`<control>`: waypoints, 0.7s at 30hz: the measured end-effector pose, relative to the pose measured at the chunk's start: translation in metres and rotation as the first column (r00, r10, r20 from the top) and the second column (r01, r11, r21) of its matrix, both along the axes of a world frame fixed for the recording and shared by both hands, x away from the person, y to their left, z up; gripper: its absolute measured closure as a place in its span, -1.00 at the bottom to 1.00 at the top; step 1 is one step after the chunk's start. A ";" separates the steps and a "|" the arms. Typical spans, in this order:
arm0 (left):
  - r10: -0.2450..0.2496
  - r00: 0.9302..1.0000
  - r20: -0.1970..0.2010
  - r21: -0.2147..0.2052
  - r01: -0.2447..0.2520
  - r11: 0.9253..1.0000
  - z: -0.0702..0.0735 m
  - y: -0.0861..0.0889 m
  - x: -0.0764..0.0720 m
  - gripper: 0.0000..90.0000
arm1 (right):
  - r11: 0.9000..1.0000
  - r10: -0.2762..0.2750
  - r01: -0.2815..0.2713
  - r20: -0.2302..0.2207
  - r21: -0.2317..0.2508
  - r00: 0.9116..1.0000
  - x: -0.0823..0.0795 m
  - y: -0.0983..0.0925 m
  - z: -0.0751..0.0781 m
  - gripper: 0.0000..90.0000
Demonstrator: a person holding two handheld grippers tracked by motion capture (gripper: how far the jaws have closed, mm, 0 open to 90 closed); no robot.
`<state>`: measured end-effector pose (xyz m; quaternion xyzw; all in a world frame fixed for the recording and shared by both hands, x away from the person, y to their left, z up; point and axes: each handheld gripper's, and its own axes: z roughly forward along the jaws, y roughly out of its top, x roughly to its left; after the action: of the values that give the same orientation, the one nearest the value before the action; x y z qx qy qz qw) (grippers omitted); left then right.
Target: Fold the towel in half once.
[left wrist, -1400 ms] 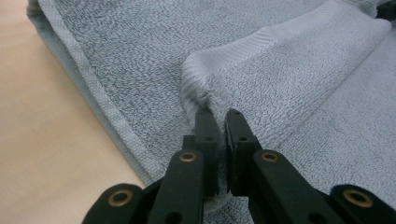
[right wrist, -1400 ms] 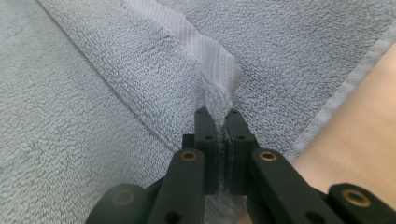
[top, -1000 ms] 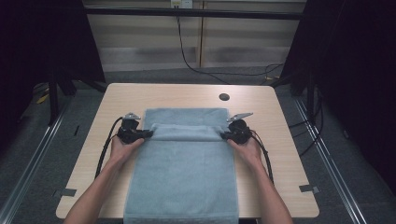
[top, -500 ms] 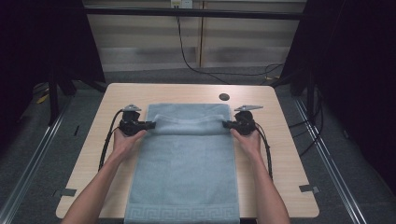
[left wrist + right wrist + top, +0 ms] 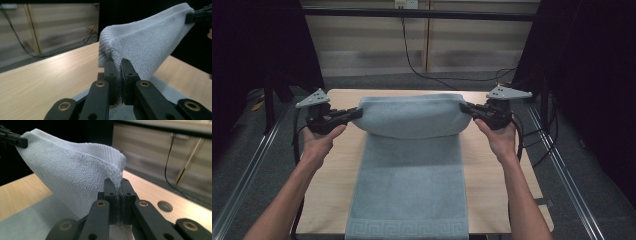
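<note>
Towel (image 5: pixel 412 117) corners sat clamped in our left gripper (image 5: pixel 354 114) and right gripper (image 5: pixel 466 108) — far end raised above the table (image 5: pixel 492 165), near end flat — fold begun, not yet laid.

A light wooden rectangular table (image 5: pixel 492 175) stands on grey carpeted floor (image 5: pixel 582 165). Behind the table runs a pale panelled wall (image 5: pixel 362 45), a black cable (image 5: pixel 412 60) hanging down it. Black curtains (image 5: pixel 592 65) flank the table on both sides.

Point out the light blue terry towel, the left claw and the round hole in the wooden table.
light blue terry towel (image 5: pixel 409 117), high view, lifted fold
left claw (image 5: pixel 357 113), high view, jaw tips
round hole (image 5: pixel 165 206), right gripper view, its opening
</note>
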<state>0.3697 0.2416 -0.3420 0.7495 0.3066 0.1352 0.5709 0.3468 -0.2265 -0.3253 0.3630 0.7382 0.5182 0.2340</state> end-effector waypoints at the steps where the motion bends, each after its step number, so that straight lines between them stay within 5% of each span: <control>1: -0.011 1.000 0.023 0.001 0.011 1.000 0.004 0.003 -0.012 0.90 | 1.000 0.007 -0.007 0.023 -0.004 1.000 -0.010 0.000 0.006 0.93; 5: -0.046 0.998 0.036 -0.038 0.047 0.998 0.007 0.014 -0.045 0.90 | 0.997 0.069 -0.066 0.078 -0.043 0.995 -0.051 0.001 0.018 0.93; 8: -0.083 0.996 0.032 -0.011 0.083 0.996 -0.010 0.017 -0.075 0.90 | 0.992 0.112 -0.107 0.078 -0.069 0.991 -0.086 0.002 0.015 0.93; 12: -0.125 0.992 0.013 0.088 0.123 0.988 -0.045 0.015 -0.097 0.89 | 0.986 0.146 -0.147 -0.018 -0.078 0.989 -0.120 0.003 -0.026 0.92; 14: -0.140 0.989 -0.053 0.137 0.146 0.980 -0.070 0.014 -0.101 0.89 | 0.984 0.159 -0.162 -0.044 -0.075 0.986 -0.125 0.004 -0.040 0.92; 16: -0.147 0.983 -0.114 0.121 0.160 0.980 -0.092 0.014 -0.105 0.88 | 0.982 0.163 -0.174 -0.124 -0.078 0.979 -0.130 0.004 -0.074 0.92; 19: -0.160 0.975 -0.154 0.108 0.178 0.978 -0.111 0.013 -0.116 0.88 | 0.979 0.169 -0.189 -0.217 -0.076 0.961 -0.141 0.002 -0.115 0.91; 21: -0.181 0.968 -0.175 0.092 0.199 0.976 -0.117 0.013 -0.126 0.87 | 0.980 0.176 -0.193 -0.236 -0.047 0.956 -0.148 -0.001 -0.122 0.88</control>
<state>0.2434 0.2549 -0.4588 0.8142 0.2718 0.0337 0.5120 0.1984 -0.2274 -0.4477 0.3420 0.8085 0.4662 0.1095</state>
